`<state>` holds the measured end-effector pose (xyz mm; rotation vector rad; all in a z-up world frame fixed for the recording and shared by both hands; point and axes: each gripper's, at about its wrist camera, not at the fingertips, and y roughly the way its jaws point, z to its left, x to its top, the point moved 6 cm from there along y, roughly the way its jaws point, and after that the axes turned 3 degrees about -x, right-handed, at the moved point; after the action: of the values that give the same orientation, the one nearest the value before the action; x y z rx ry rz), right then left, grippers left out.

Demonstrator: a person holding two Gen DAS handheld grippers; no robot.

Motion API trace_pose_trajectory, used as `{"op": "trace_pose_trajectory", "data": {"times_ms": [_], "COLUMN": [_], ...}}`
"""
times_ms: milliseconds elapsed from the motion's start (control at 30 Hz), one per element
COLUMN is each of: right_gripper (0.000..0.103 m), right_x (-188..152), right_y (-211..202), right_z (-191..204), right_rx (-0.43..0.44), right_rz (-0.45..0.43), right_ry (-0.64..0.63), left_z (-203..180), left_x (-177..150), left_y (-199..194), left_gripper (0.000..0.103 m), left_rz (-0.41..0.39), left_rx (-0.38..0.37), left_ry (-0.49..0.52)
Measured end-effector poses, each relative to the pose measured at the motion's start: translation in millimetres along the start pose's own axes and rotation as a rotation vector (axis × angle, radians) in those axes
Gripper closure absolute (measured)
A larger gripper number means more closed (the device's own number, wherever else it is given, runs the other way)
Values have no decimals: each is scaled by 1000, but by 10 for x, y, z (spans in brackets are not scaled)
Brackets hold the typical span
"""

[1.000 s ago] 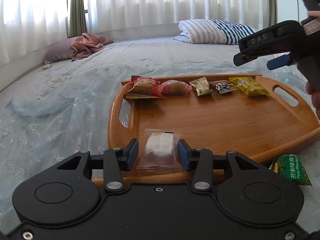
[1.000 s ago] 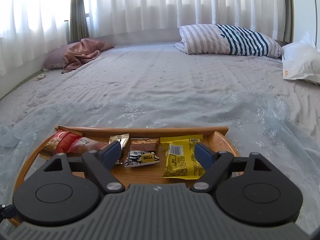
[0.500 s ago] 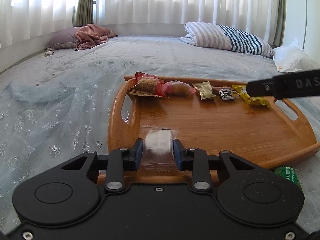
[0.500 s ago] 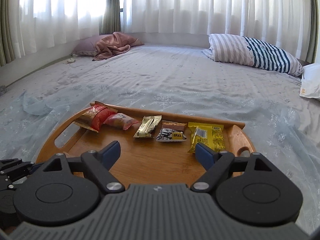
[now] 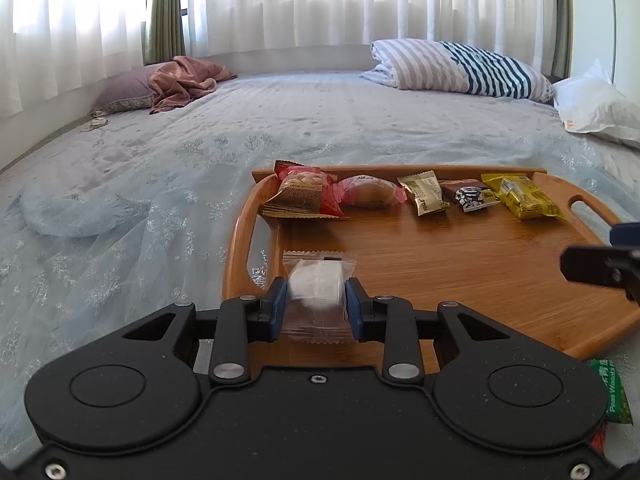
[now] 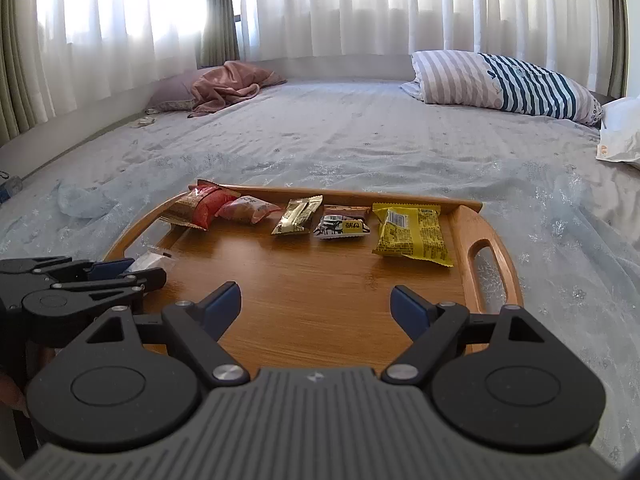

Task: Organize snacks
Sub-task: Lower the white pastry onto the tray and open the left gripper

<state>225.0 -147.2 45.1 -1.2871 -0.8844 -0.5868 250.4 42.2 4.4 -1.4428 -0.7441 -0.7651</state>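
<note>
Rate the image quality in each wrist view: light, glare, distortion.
Left wrist view: backlit white curtains blown out, wooden tray sharp and evenly lit, fisheye bends the edges. Right wrist view: strongest glare on the curtains at upper left, yellow snack packet readable, same barrel distortion.

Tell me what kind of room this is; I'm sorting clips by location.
Most likely a bedroom: the wooden tray sits on a wide bed with a striped pillow, below a curtained window.
</note>
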Motion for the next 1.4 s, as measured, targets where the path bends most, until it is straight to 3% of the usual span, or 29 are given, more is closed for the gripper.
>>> {"op": "trace_pose_trajectory", "data": {"times_ms": [267,1033,1200,1400], "right_gripper": [13,13,11,7], "right_x": [-149,-282,-285,-297], "right_y": [13,-63,-72,-108], "right_z": [-109,-301,-295,-296], "right_rx": [28,19,16,15], "right_rz": [27,41,45,38], "right_ry": [73,157,154,168], "left_z": [-85,-115,-111,-152], "left_x": [113,202,197,187], "left_y": [211,397,389,365], "left_gripper": [73,73,66,46], "left_rz": [18,31,20,-1], "left_rx": [50,66,57,94], "left_ry": [51,61,67,114]}}
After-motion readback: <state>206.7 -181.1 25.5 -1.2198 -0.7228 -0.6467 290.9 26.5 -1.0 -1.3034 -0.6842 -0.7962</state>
